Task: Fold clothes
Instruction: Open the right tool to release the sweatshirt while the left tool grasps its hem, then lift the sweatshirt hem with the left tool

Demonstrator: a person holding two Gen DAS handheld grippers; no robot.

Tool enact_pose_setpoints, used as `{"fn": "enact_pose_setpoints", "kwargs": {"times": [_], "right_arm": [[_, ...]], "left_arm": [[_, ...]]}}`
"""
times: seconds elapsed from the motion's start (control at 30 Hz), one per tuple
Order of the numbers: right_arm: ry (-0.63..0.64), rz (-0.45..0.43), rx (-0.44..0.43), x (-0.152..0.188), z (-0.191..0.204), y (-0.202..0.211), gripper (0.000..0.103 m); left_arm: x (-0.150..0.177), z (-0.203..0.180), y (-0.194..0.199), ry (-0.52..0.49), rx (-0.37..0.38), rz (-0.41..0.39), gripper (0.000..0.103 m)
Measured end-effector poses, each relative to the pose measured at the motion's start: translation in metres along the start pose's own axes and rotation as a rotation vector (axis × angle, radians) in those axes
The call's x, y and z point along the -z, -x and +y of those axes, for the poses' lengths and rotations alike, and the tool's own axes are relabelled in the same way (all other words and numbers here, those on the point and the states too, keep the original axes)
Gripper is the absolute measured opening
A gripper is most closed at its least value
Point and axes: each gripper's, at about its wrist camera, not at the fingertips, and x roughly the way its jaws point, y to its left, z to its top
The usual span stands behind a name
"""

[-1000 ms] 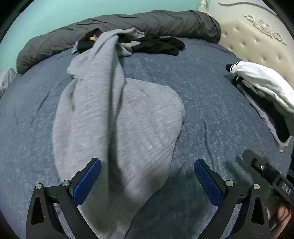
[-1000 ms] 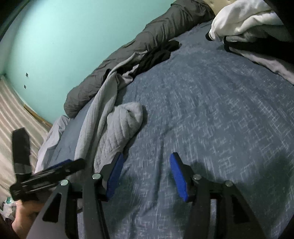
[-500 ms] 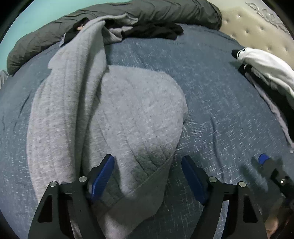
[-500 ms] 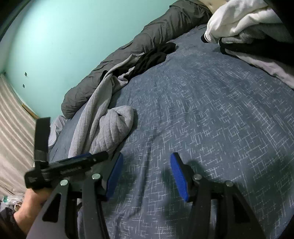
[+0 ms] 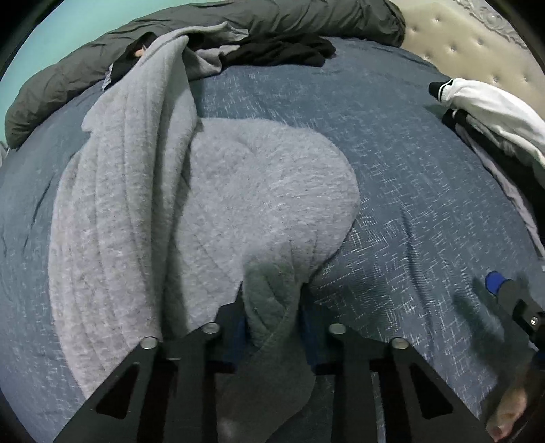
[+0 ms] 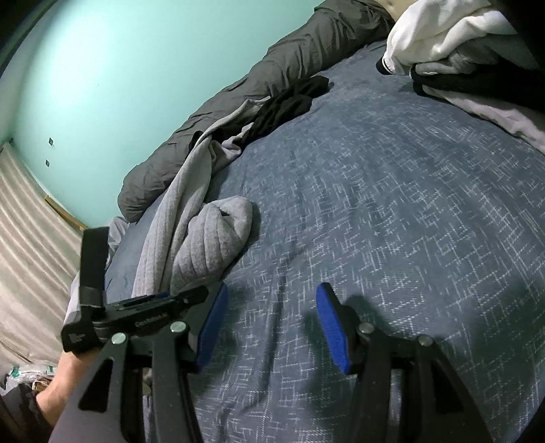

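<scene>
Two tongs work over a bed covered in a dark blue quilt with a pale crosshatch print [image 5: 408,191]. The left tongs [image 5: 272,327] point steeply down at a light grey ribbed knit garment [image 5: 211,211] that lies bunched in long folds across the left half of the bed. Their jaws have just been closing, and a hem fold of that garment now sits pinched between the blue pads, rising in a shaded ridge out of the narrow gap. From the right wrist view the same grey garment [image 6: 211,235] shows as a rolled heap just beyond the left tongs' black frame [image 6: 136,317], with a bare hand [image 6: 64,378] under that frame.

The right tongs [image 6: 269,323] hover over bare quilt [image 6: 391,204], about half open, with nothing between their blue pads [image 6: 332,327]; they are apart from the grey garment.

Along the far edge of the bed lies a long dark grey rolled duvet [image 5: 238,30], and against it a crumpled black garment [image 5: 282,51]. At the right edge, near a cream tufted headboard [image 5: 460,44], sits a heap of white and black clothes [image 5: 490,112]. A turquoise wall [image 6: 119,75] stands behind the bed.
</scene>
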Motion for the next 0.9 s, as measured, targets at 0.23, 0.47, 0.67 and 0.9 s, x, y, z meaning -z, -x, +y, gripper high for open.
{"fn": "enact_pose_setpoints", "kwargs": {"times": [0.23, 0.47, 0.67, 0.9], "right_arm": [[-0.007, -0.013, -0.006, -0.003, 0.000, 0.001, 0.054], [0.016, -0.014, -0.012, 0.001, 0.010, -0.002, 0.054], [0.047, -0.006, -0.020, 0.004, 0.022, -0.004, 0.054], [0.068, 0.016, -0.028, 0.012, 0.035, -0.014, 0.054]], "left_arm": [[-0.004, 0.049, 0.060, 0.072, 0.016, -0.078, 0.019], [-0.005, 0.116, 0.131, 0.137, -0.027, -0.180, 0.018], [0.006, 0.199, 0.163, 0.283, -0.080, -0.233, 0.018], [0.038, 0.293, 0.171, 0.476, -0.143, -0.244, 0.017]]}}
